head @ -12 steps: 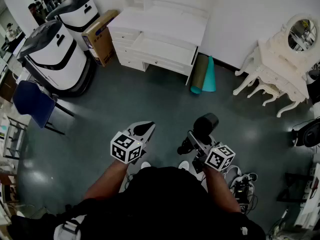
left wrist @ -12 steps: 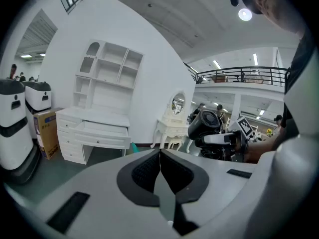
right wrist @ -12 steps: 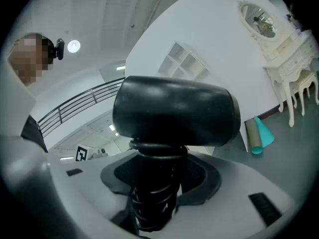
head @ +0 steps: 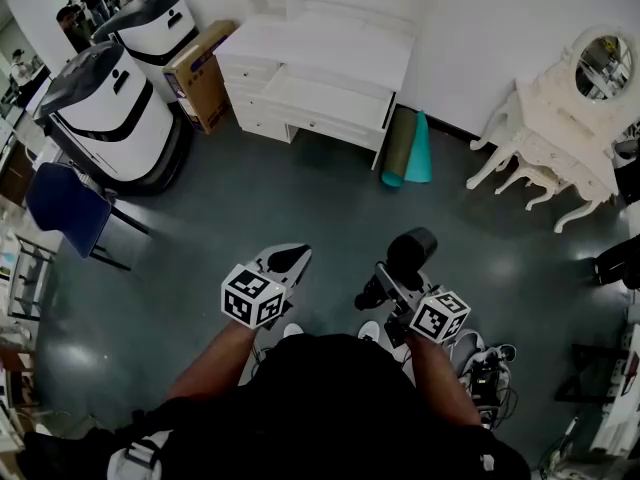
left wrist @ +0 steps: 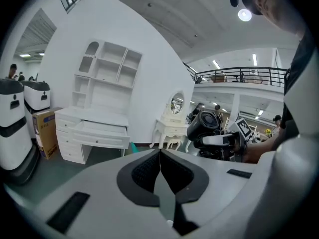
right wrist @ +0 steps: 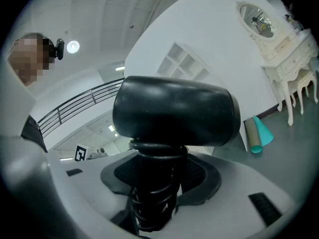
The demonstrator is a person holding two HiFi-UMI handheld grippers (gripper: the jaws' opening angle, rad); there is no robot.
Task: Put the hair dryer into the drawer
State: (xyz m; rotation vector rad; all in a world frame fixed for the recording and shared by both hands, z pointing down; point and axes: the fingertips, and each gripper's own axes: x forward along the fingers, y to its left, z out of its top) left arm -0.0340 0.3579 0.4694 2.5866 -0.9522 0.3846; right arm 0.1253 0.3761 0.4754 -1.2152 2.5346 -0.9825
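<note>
Two hand-held grippers on my feed, one per hand, both out in front of the person over the dark grey floor. The right hand-held gripper is clamped on the one hair dryer. Its jaws stand wide around the ribbed black handle, and the fat black barrel sits just above them, filling the middle of the right gripper view. The left hand-held gripper is closed with its two dark pads meeting, and there's nothing between them. From its view I can see the hair dryer off to the right, held up in the air.

So the hair dryer is in the right-hand grip, well apart from the white desk against the far wall. One drawer on that desk stands pulled out, with its inside showing pale.

Counting the rest, there are two white machines with dark tops, one nearer and one behind it. One cardboard box stands between them and the desk. Two rolled mats lean at the desk's right end, an olive one and a teal one, side by side. There's one blue chair at the left. One white dressing table stands at the right, carrying one oval mirror.
</note>
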